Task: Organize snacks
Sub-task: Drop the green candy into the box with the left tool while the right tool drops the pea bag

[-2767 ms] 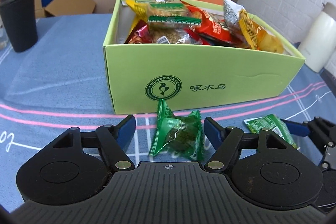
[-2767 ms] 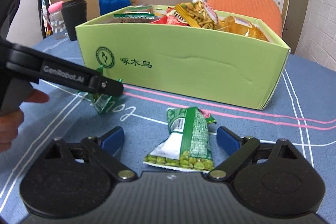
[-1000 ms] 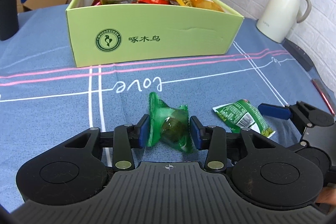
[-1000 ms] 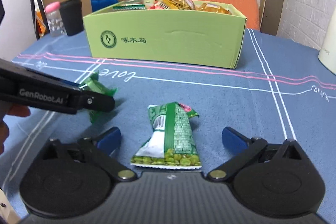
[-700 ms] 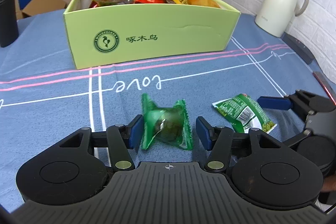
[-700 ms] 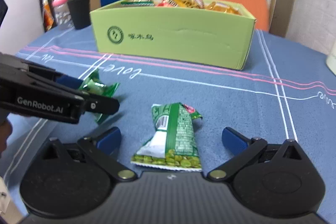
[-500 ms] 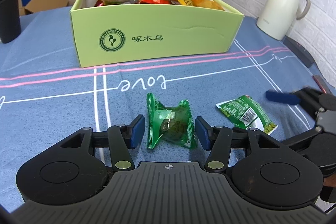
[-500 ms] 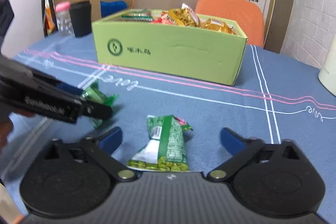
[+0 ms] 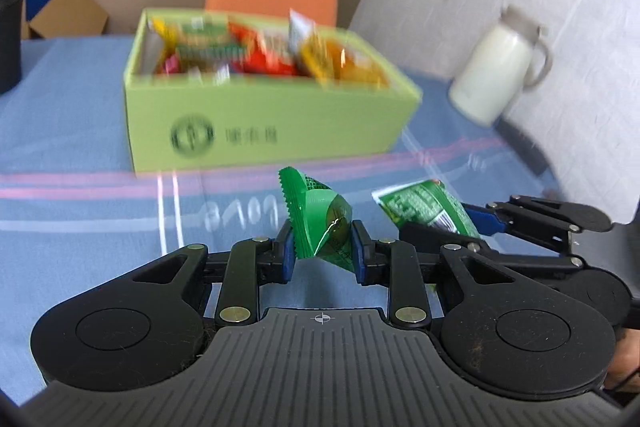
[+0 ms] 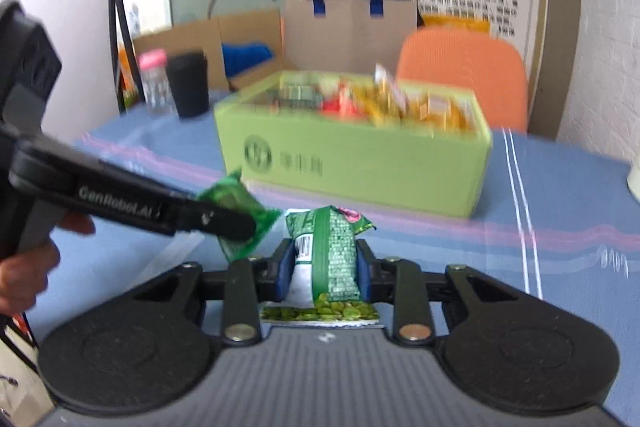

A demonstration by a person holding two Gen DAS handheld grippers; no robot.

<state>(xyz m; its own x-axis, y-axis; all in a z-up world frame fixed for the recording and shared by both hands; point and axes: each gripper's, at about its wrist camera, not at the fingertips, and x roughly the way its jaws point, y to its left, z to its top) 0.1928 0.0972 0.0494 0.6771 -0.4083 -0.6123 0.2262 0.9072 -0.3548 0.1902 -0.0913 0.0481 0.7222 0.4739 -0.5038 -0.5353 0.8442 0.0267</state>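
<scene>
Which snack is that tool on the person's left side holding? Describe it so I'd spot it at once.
Start at the light green box full of snacks on the blue tablecloth. In front of it, the left gripper pinches a small green see-through wrapper with zigzag ends and one dark round sweet inside. Unlike it, the green pea packet beside it is opaque, printed and longer.

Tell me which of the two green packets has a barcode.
The pea packet held by the right tool; its barcode sits on a white patch. The left tool's translucent green candy wrapper shows none.
</scene>
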